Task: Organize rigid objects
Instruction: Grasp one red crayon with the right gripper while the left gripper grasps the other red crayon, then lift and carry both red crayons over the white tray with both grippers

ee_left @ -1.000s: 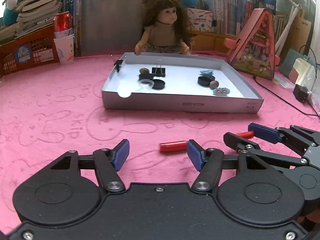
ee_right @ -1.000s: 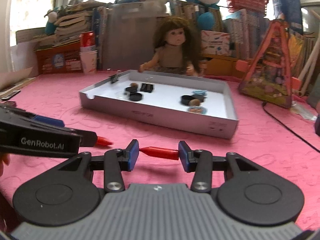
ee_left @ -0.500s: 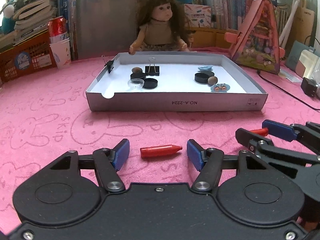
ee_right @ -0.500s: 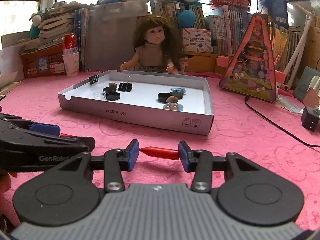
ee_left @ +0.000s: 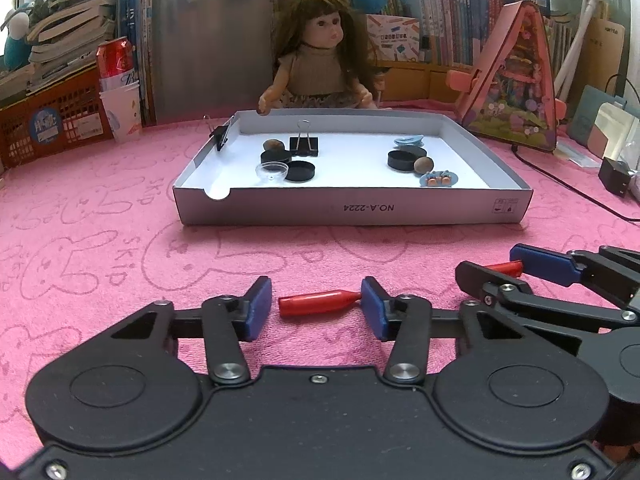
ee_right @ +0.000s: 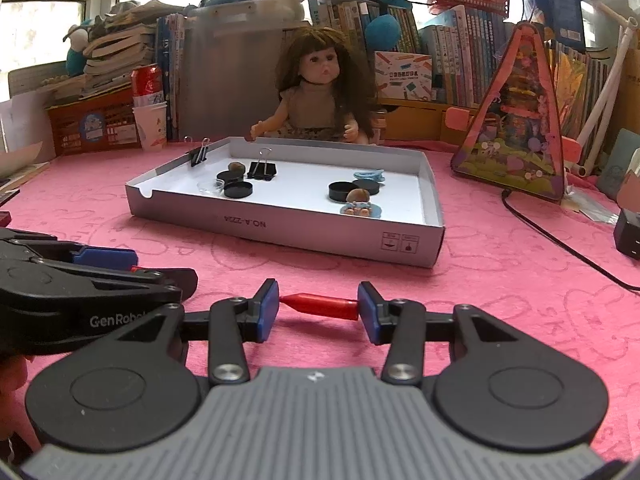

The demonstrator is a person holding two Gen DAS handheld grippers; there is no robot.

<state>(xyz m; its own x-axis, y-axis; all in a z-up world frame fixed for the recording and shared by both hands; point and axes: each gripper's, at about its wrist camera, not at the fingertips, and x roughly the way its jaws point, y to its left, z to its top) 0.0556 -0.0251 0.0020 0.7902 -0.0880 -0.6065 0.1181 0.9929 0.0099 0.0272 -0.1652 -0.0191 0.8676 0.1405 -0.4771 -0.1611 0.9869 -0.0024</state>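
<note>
The left gripper (ee_left: 316,310) is low over the pink towel (ee_left: 100,256), its blue-padded jaws closing around a red crayon (ee_left: 316,304); the crayon's tapered tip touches the right-hand pad, while a narrow gap shows between its blunt end and the left-hand pad. That crayon lies flat on the towel in front of the cardboard tray (ee_left: 352,212), its long axis crosswise between the pads and roughly parallel to the tray's near wall, tip toward the right gripper. The right gripper (ee_right: 318,308) sits just beside the left one, partly open at the width of a second red crayon (ee_right: 322,306) that spans the gap between its pads; the blunt end meets the right-hand pad and the tip reaches the left-hand pad, so it appears pinched end to end. This second crayon also lies crosswise before the tray, tip toward the left gripper. The left gripper's side reads "GenRobo", the rest cut off. The tray's near wall carries "NO.A-2224" printed upside down, with small handling symbols at its right corner. The towel shows embossed rabbits and the word "SKIP". Inside the tray are binder clips (ee_left: 304,146), black round lids (ee_left: 299,171) and small brown nuts. A doll (ee_left: 320,60) sits behind the tray.
</note>
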